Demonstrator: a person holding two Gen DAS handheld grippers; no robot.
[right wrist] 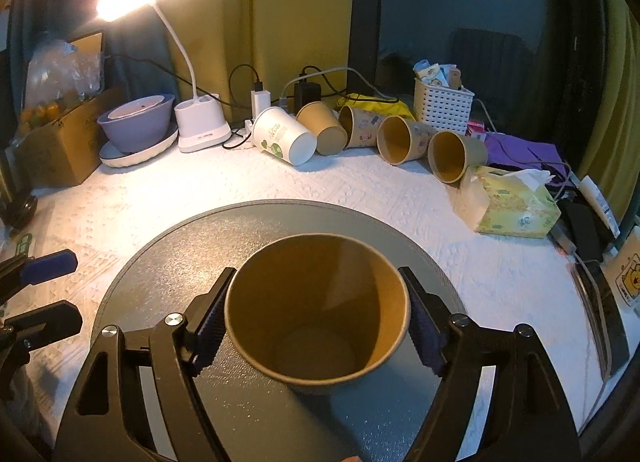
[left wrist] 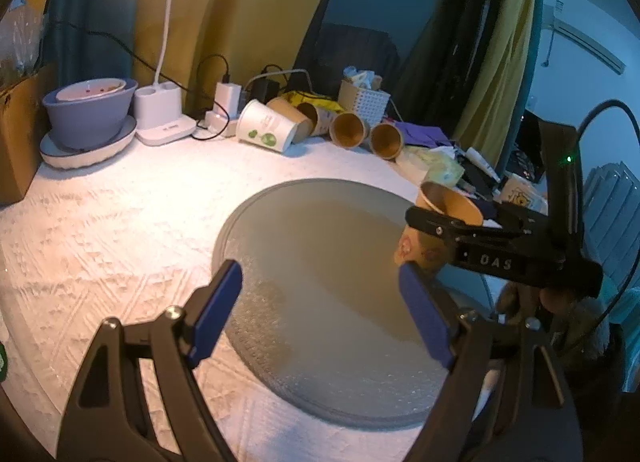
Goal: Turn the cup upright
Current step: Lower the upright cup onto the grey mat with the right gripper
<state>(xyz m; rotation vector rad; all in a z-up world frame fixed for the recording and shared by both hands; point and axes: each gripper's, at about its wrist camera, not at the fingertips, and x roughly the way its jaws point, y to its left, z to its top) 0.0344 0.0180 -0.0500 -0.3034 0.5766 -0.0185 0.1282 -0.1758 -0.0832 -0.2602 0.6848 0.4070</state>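
Note:
A brown paper cup (right wrist: 316,314) sits between my right gripper's (right wrist: 316,318) fingers over the round grey tray (right wrist: 168,262), its open mouth facing the camera. The jaws press on its sides. In the left wrist view the same cup (left wrist: 448,210) is held tilted at the tray's (left wrist: 312,262) right edge by the right gripper (left wrist: 420,242). My left gripper (left wrist: 320,314) is open and empty above the tray; its blue fingers (right wrist: 48,266) show at the left of the right wrist view.
A row of paper cups lies on its side at the back: a white one (right wrist: 284,136) and several brown ones (right wrist: 452,156). A desk lamp (right wrist: 200,126), purple bowl (right wrist: 136,126), white basket (right wrist: 442,104), tissue box (right wrist: 508,202) and cardboard box (right wrist: 60,150) surround the white mat.

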